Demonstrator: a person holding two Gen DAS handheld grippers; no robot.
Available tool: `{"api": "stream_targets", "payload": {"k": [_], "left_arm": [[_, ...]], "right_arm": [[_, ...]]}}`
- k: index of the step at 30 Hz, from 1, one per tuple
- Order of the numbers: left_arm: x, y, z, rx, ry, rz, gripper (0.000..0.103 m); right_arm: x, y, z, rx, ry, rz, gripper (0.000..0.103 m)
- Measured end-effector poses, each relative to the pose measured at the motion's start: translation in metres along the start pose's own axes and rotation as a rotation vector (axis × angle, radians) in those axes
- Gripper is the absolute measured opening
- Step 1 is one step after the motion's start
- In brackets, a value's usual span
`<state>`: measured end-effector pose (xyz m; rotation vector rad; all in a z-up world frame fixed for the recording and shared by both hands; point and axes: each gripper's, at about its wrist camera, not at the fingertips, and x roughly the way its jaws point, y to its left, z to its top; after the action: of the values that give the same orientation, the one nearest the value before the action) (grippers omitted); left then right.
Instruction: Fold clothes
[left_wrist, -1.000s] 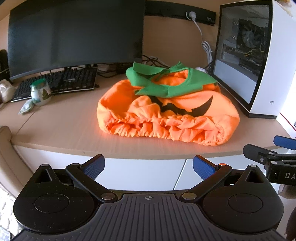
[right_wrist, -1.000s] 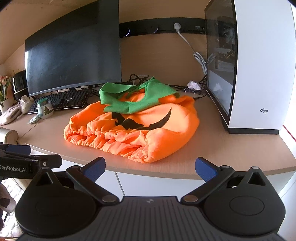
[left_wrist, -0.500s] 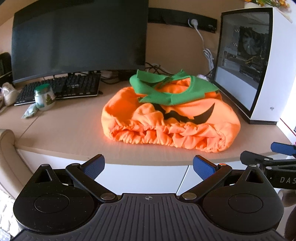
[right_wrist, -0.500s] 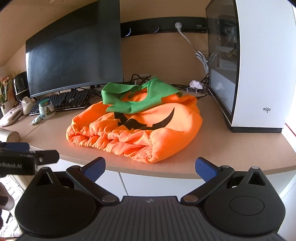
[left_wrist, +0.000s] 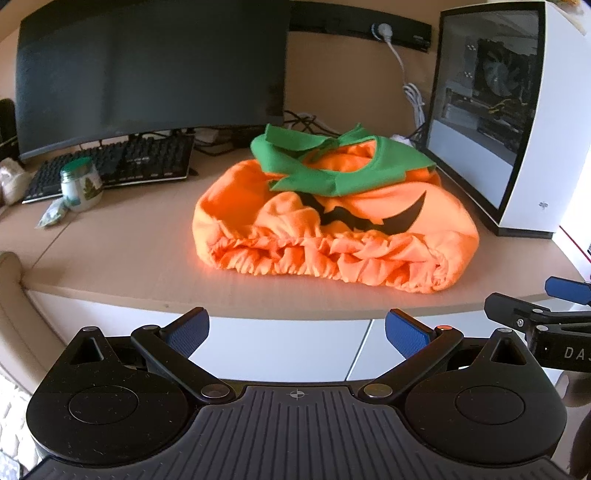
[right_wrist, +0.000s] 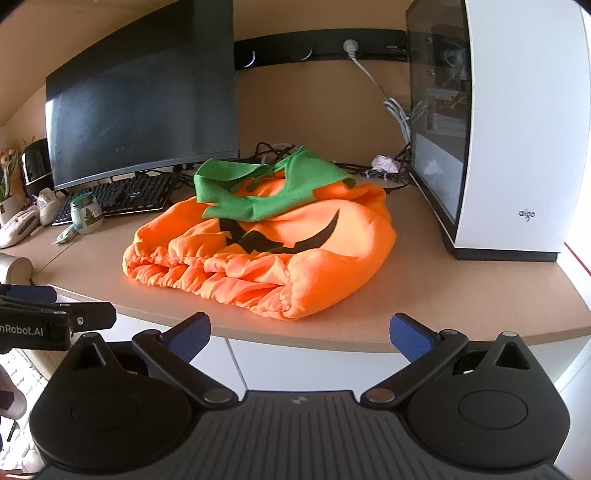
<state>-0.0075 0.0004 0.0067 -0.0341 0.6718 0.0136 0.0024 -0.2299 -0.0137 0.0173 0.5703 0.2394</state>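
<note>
An orange pumpkin costume (left_wrist: 332, 229) with a green collar and a black face lies bunched on the wooden desk (left_wrist: 129, 251); it also shows in the right wrist view (right_wrist: 266, 251). Its ruffled hem faces the desk's front edge. My left gripper (left_wrist: 297, 328) is open and empty, held in front of and below the desk edge. My right gripper (right_wrist: 301, 330) is open and empty, likewise short of the desk edge. Each gripper shows at the side of the other's view: the right one (left_wrist: 532, 314), the left one (right_wrist: 55, 314).
A white PC case (left_wrist: 517, 122) stands right of the costume. A dark monitor (left_wrist: 147, 70) and black keyboard (left_wrist: 118, 166) are behind left, with a green-lidded jar (left_wrist: 81, 184). Cables (right_wrist: 388, 170) lie at the back. White cabinet fronts (left_wrist: 277, 347) are below the desk.
Both grippers have risen and moved a little closer to the desk; the costume looks larger and lower in view. The costume itself has not moved.
</note>
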Motion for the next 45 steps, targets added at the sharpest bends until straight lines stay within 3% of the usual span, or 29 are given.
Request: {"api": "stream_targets", "payload": {"k": [37, 45], "left_arm": [[0.018, -0.001, 0.003, 0.007, 0.049, 0.005, 0.103], [0.016, 0.013, 0.009, 0.047, 0.069, 0.071, 0.103]], "right_arm": [[0.012, -0.009, -0.005, 0.03, 0.047, -0.024, 0.103], [0.024, -0.011, 0.005, 0.033, 0.032, -0.049, 0.103]]}}
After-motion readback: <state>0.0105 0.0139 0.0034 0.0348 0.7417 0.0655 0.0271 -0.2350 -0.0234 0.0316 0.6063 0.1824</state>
